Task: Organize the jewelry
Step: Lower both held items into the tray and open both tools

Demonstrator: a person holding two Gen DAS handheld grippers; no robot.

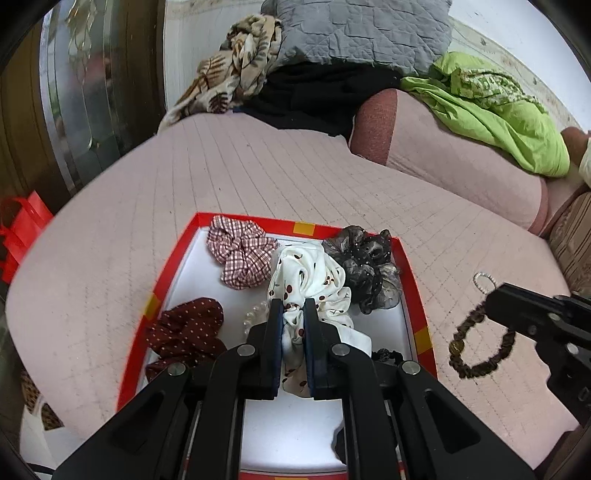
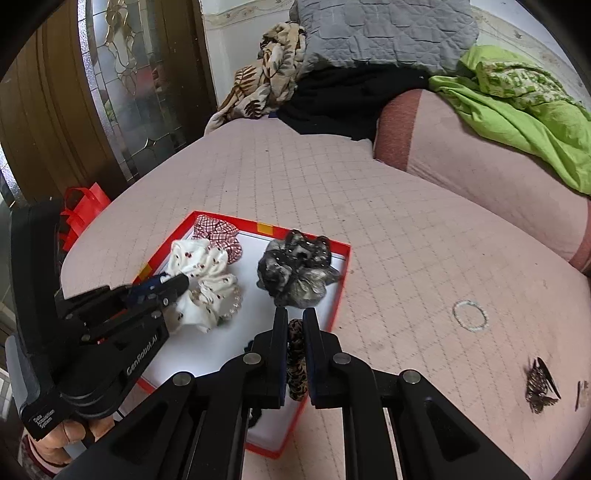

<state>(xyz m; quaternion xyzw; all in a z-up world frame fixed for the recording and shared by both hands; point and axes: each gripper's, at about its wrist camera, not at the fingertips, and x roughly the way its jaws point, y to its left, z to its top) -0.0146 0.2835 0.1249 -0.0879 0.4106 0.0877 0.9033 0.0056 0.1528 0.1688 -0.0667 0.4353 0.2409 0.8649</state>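
Observation:
A red-rimmed white tray point(image 1: 413, 273) point(image 2: 338, 295) lies on the pink bed. In it are a checked scrunchie point(image 1: 240, 256), a maroon dotted scrunchie point(image 1: 188, 330), a grey-black scrunchie point(image 1: 369, 266) point(image 2: 295, 271) and a pearl band point(image 1: 255, 314). My left gripper point(image 1: 293, 314) point(image 2: 181, 284) is shut on the white cherry-print scrunchie point(image 1: 310, 280) point(image 2: 207, 273) over the tray. My right gripper point(image 2: 295, 321) point(image 1: 491, 299) is shut on a brown leopard-print scrunchie point(image 2: 296, 358) point(image 1: 476, 347) at the tray's right edge.
A small bead ring point(image 2: 470, 314) point(image 1: 484, 282) and a brown hair clip point(image 2: 539, 386) lie on the bed to the right. Pillows, a green cloth point(image 2: 524, 107) and a grey quilt point(image 1: 362, 33) are at the back. A red bag point(image 1: 22, 229) stands at the left.

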